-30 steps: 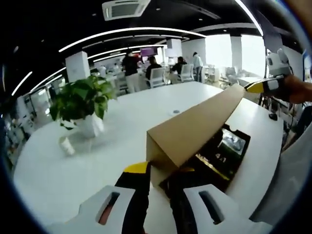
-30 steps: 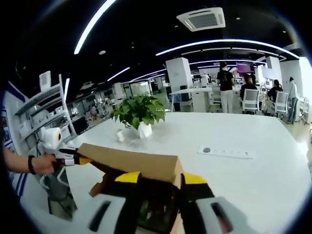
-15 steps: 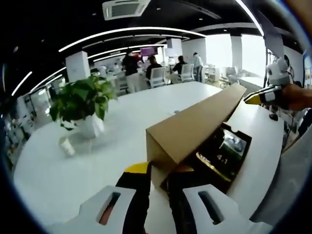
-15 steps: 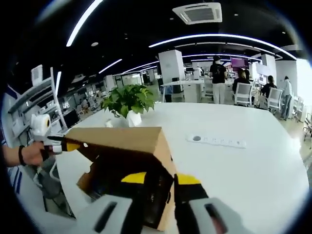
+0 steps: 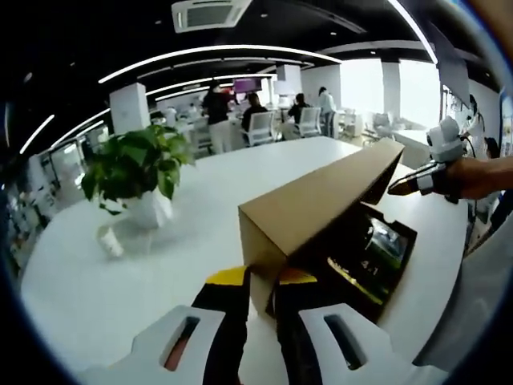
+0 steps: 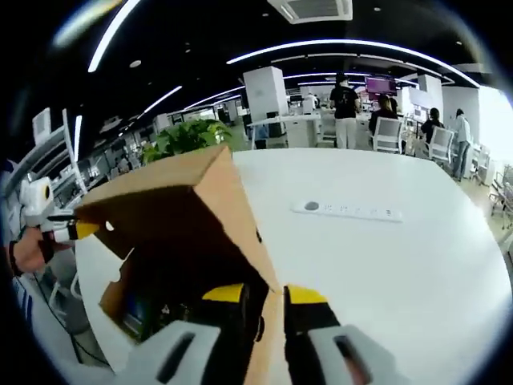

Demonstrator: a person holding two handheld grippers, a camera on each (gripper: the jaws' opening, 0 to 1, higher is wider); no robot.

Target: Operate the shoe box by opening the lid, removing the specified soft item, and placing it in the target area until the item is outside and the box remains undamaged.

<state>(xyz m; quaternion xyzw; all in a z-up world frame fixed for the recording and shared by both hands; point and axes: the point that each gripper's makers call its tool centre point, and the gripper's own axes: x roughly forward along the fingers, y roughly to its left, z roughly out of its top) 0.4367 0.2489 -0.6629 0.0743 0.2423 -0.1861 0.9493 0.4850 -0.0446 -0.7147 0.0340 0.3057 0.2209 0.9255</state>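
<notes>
A brown cardboard shoe box lid (image 5: 317,208) is lifted at an angle above the dark box base (image 5: 377,257), which sits on the white table. My left gripper (image 5: 262,281) is shut on the lid's near corner. In the left gripper view, my right gripper (image 5: 405,184) grips the lid's far end, with a hand behind it. In the right gripper view the lid (image 6: 172,212) rises steeply from my right gripper (image 6: 264,295), which is shut on its edge. The left gripper (image 6: 80,230) holds the far corner. Dark contents show inside the box (image 6: 148,309); I cannot make out the soft item.
A potted plant (image 5: 132,164) and a small white cup (image 5: 108,241) stand on the table (image 5: 96,297) to the left. A white power strip (image 6: 345,210) lies mid-table. People and office chairs are at desks far behind.
The lid has swung up higher off the box base, most clearly in the right gripper view. Both grippers keep their hold on its ends.
</notes>
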